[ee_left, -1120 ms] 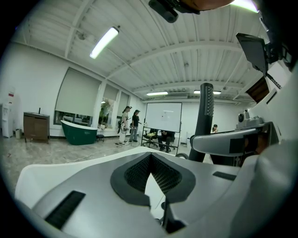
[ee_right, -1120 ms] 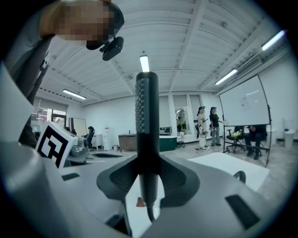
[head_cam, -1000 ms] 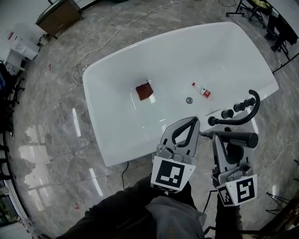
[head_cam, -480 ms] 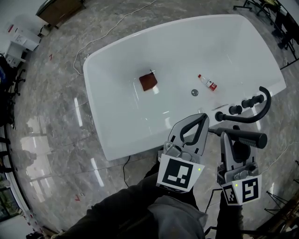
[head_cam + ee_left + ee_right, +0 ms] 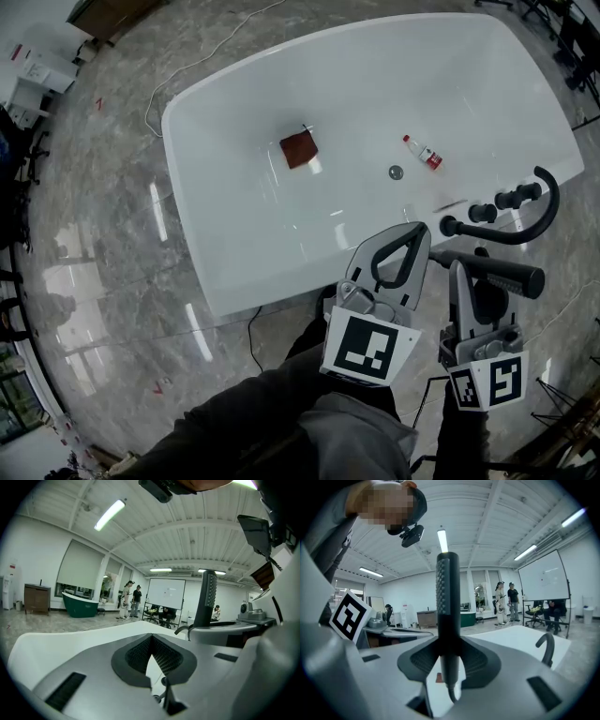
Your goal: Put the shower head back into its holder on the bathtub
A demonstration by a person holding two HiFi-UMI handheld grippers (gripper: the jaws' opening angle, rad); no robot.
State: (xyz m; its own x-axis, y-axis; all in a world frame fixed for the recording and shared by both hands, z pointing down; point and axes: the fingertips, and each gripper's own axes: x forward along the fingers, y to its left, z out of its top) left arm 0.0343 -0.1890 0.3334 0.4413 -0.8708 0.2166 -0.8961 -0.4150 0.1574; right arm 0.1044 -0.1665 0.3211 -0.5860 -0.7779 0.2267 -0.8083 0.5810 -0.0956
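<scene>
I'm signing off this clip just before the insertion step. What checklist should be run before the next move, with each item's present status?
1. Shower head held by the right gripper: ok, its fingers are closed on the handle.
2. Left gripper free to help: ok, fingers together with nothing between them.
3. Holder located: cannot tell; the black faucet set on the bathtub rim shows knobs and a curved spout, but no holder stands out.
4. Hose free of snags: cannot tell, as only a short bit below the handle shows.
5. Approach clear: ok; the bottle and brown block lie on the tub floor, apart from the faucet set.
</scene>
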